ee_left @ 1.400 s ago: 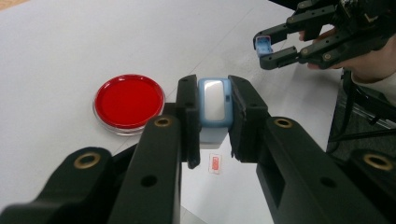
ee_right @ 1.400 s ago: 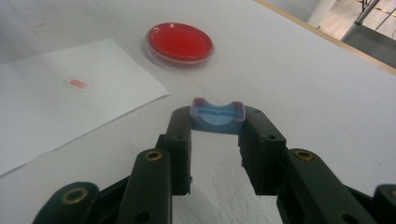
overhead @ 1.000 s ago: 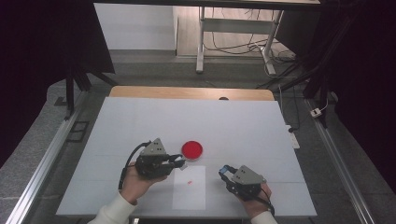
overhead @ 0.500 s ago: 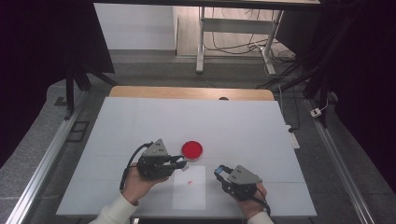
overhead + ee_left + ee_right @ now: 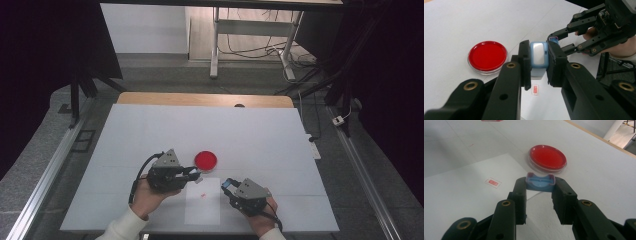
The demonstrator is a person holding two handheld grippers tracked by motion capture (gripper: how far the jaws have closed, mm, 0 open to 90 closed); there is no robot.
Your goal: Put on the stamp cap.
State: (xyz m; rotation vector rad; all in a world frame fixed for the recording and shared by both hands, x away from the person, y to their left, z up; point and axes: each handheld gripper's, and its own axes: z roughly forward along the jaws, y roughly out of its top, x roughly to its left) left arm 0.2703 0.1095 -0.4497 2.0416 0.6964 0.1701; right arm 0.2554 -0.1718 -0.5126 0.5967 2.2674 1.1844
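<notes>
My left gripper (image 5: 196,173) is shut on a small blue-and-white stamp (image 5: 538,56), held just above a white sheet of paper (image 5: 202,210). A small red stamped mark (image 5: 535,89) shows on the sheet under it. My right gripper (image 5: 226,184) is shut on a small blue cap with a red rim (image 5: 540,182), a short way right of the stamp. The two grippers' tips face each other over the sheet. A round red dish (image 5: 206,160) lies on the table just beyond both grippers.
The white table top (image 5: 250,135) stretches wide and bare behind the dish, up to a wooden far edge (image 5: 200,99). Metal rails run along both sides of the table. A cable trails from the left gripper toward the person's wrist.
The right gripper with the cap has shifted a little to the left, nearer the sheet and the left gripper. The left gripper has stayed where it was.
</notes>
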